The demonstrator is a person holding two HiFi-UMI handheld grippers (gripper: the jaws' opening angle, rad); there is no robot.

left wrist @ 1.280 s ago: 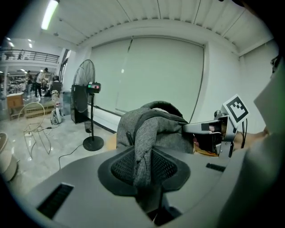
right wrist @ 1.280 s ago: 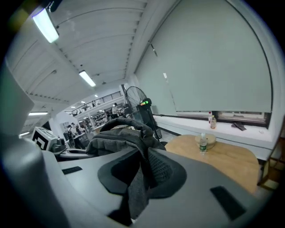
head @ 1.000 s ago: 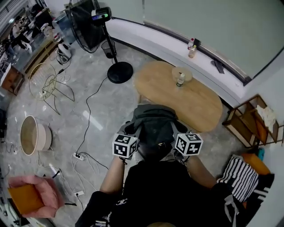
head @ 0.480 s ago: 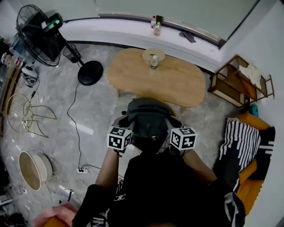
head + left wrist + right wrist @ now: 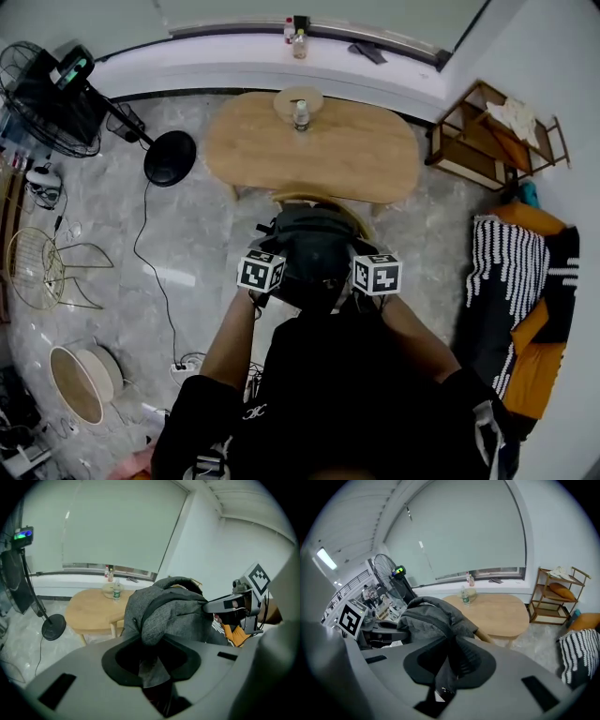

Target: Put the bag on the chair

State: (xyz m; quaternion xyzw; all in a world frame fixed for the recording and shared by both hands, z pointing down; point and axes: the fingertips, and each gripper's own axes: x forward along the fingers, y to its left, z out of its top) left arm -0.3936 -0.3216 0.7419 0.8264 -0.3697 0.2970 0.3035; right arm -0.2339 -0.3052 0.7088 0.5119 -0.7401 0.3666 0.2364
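Observation:
A grey backpack (image 5: 314, 248) hangs in front of me between both grippers, just above the curved wooden back of a chair (image 5: 319, 199) tucked at the table's near side. My left gripper (image 5: 274, 283) holds the bag's left side; its jaws are opening, with a fold of grey fabric (image 5: 152, 667) still between them. My right gripper (image 5: 356, 281) is shut on a dark strap (image 5: 447, 667) at the bag's right side. From each gripper view, the bag (image 5: 173, 616) (image 5: 429, 620) fills the middle and hides the chair seat.
An oval wooden table (image 5: 356, 159) with a water bottle (image 5: 301, 114) stands just beyond the chair. A standing fan (image 5: 170, 157) is at the left, a wooden shelf (image 5: 487, 131) at the right, and a striped cushion (image 5: 511, 281) on an orange seat. Cables (image 5: 155, 272) cross the floor.
I have moved toward the table with the bag held in both grippers. The bag now hangs over the chair back, which was less visible before.

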